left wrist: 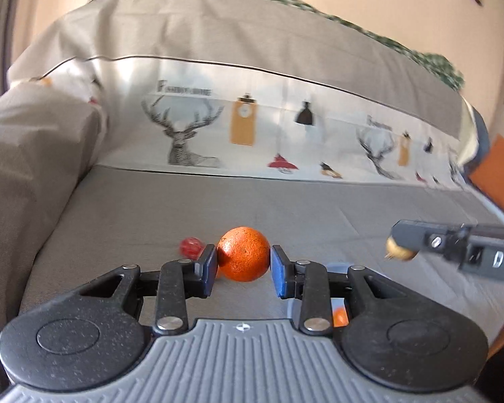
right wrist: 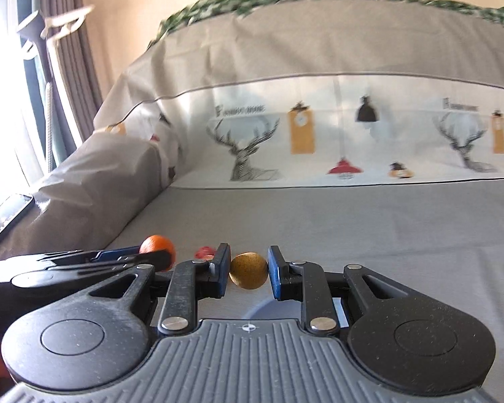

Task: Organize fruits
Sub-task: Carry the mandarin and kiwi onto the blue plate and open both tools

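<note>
My left gripper (left wrist: 243, 270) is shut on an orange (left wrist: 243, 254) and holds it above the grey sofa seat (left wrist: 151, 208). My right gripper (right wrist: 248, 272) is shut on a small brown round fruit (right wrist: 248, 270); it also shows at the right of the left wrist view (left wrist: 400, 250). A small red fruit (left wrist: 191, 247) lies on the seat just behind the left gripper, and it shows in the right wrist view (right wrist: 205, 252). A grey plate's rim (right wrist: 268, 305) lies below the right gripper. Another orange fruit (left wrist: 340, 317) shows partly under the left gripper.
A sofa back with a deer-print cover (left wrist: 191, 141) stands behind. A grey armrest cushion (left wrist: 27, 154) is at the left. An orange object (left wrist: 497, 178) is at the far right. A phone (right wrist: 6, 215) rests on the armrest near a curtained window (right wrist: 23, 84).
</note>
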Available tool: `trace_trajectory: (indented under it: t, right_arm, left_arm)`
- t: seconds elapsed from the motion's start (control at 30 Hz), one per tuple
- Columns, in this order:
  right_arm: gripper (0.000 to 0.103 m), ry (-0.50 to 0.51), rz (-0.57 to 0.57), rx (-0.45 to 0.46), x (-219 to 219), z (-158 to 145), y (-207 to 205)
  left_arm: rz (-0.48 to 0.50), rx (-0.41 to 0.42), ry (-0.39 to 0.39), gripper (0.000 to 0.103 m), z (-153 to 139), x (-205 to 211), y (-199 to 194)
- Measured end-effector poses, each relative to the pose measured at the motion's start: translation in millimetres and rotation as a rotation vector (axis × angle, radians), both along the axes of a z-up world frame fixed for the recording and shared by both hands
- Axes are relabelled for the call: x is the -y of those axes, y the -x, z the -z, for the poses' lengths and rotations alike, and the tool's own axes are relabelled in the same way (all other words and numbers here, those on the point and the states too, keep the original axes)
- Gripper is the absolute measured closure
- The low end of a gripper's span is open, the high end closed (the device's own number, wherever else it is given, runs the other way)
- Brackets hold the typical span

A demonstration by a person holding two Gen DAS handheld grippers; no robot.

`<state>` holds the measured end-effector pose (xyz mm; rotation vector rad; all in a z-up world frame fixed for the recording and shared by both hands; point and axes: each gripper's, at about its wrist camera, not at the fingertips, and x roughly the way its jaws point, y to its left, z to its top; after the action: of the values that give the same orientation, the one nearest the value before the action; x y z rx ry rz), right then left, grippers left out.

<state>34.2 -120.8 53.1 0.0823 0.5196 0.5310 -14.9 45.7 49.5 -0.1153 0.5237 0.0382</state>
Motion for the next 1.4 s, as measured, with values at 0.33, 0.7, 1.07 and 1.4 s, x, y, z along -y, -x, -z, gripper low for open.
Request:
trace_trajectory:
  t: [0.33, 0.7, 1.07, 1.4]
  right_arm:
    - [0.078, -0.006, 0.103, -0.058, 63.5, 46.0, 13.2]
    - [0.078, 0.015, 0.086, -0.086, 62.9, 58.3, 7.8]
    - [0.078, 0.093, 0.051, -0.12, 46.3, 70.4, -2.6]
    - [0.078, 0.117, 0.032, -0.126, 38.9, 72.1, -1.7]
  left_arm:
    - [0.13, -0.046, -0.137, 0.066, 16.4, 49.3, 9.3]
    - [0.217, -0.094, -0.184, 0.065, 42.3, 69.3, -5.5]
    - [0.244, -0.144, -0.202, 0.065, 60.1, 77.5, -21.4]
    - [0.235, -0.166, -0.218, 0.065, 63.9, 77.5, -23.7]
